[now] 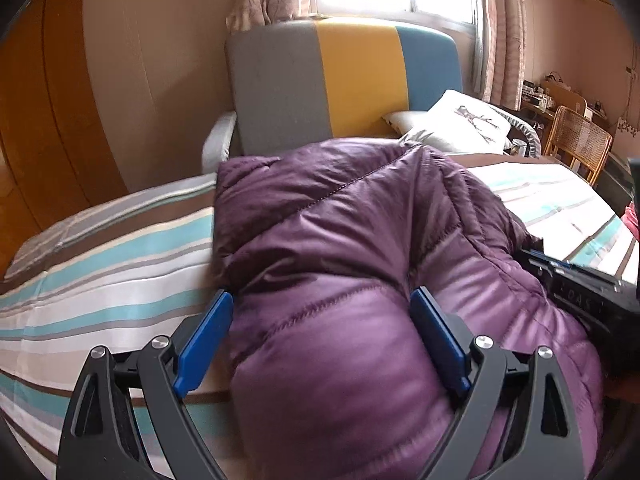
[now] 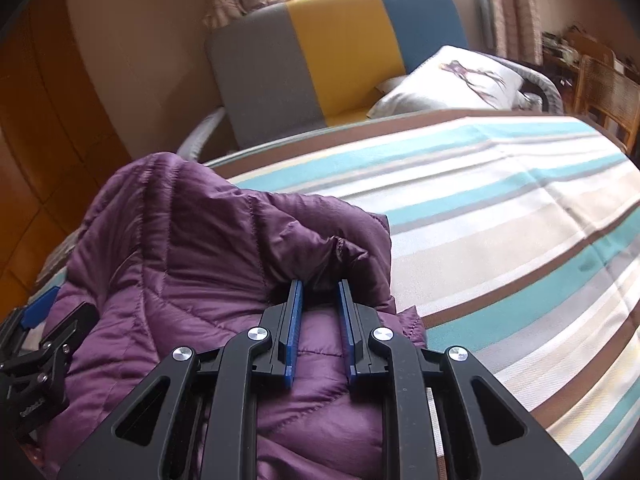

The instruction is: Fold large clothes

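Observation:
A purple quilted down jacket (image 1: 340, 248) lies bunched on a striped bed (image 1: 100, 264). My left gripper (image 1: 322, 296) has its blue pads wide apart, with a thick puffy fold of the jacket bulging between them. My right gripper (image 2: 320, 284) has its jaws narrow and pinches a fold of the jacket (image 2: 192, 248) near its edge. The left gripper also shows at the left edge of the right wrist view (image 2: 36, 320). The right gripper body shows at the right of the left wrist view (image 1: 580, 292).
The bed (image 2: 500, 220) has a white, teal and brown striped cover stretching to the right. Behind it stand a grey, yellow and blue chair (image 1: 344, 80), a white pillow (image 1: 460, 120), a wicker chair (image 1: 576, 140), curtains and a window.

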{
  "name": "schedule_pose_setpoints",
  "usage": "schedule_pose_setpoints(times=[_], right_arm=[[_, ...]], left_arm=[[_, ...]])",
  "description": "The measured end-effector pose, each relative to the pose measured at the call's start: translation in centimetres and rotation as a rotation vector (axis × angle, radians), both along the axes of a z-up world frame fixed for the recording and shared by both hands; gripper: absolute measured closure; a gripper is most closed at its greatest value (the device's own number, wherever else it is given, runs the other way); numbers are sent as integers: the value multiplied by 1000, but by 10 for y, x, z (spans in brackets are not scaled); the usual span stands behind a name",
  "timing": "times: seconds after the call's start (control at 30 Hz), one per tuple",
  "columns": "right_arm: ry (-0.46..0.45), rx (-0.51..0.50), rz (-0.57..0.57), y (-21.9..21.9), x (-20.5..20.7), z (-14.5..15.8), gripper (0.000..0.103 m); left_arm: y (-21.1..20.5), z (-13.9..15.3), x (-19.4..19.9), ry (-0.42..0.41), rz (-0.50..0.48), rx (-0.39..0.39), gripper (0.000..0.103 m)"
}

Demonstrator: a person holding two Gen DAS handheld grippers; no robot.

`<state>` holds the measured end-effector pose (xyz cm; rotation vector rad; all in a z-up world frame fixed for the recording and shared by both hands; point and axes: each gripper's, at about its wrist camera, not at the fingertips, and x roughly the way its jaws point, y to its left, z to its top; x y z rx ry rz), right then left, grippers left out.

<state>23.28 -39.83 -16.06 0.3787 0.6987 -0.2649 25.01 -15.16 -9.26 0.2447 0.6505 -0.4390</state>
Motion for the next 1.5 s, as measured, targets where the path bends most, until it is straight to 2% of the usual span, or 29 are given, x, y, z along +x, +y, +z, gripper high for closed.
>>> schedule_pose_setpoints(times=[0.13, 0.27, 0.33, 0.53, 0.63, 0.8, 0.9, 0.97, 1.0, 1.03, 1.07, 1.1, 1.2, 1.3, 1.5], right_arm=[[-81, -15, 11, 1, -29, 28, 85], [-94, -28, 48, 5, -34, 47, 85], [-76, -7, 72, 3, -24, 48, 85], [44, -57, 116, 6, 29, 27, 85], [74, -104, 102, 5, 43, 13, 85], [74, -87, 92, -2, 41, 3, 85], [77, -114, 88, 2, 34, 14, 85], [53, -87, 75, 2, 19, 26, 85], [39, -73, 67, 3, 13, 31, 82], [20, -60, 56, 4, 3, 37, 73], [2, -52, 44, 5, -5, 42, 53], [-29, -43, 33, 6, -18, 49, 48], [-32, -64, 25, 13, -35, 57, 48], [-12, -63, 8, 19, -52, 56, 48], [57, -53, -23, 21, -61, 34, 48]], left_arm=[[16, 14, -24, -46, 14, -29, 4], [24, 19, -22, -14, 72, -66, 3], [23, 17, -16, 13, 80, -73, 2], [0, 6, -2, 20, 41, 31, 2], [-1, 0, 0, 39, 45, 11, 2], [-2, -8, -1, 29, 43, 0, 2], [0, -5, -2, 32, 39, 3, 2], [7, 1, -4, 48, 27, -18, 2], [10, 3, -6, 58, 28, -35, 2], [16, 6, -8, 73, 34, -63, 2], [21, 7, -11, 84, 43, -87, 2], [26, 9, -15, 91, 49, -110, 2], [37, 13, -34, 84, 51, -162, 2], [39, 15, -46, 61, 34, -169, 2], [27, 4, -40, 38, 2, -45, 2]])
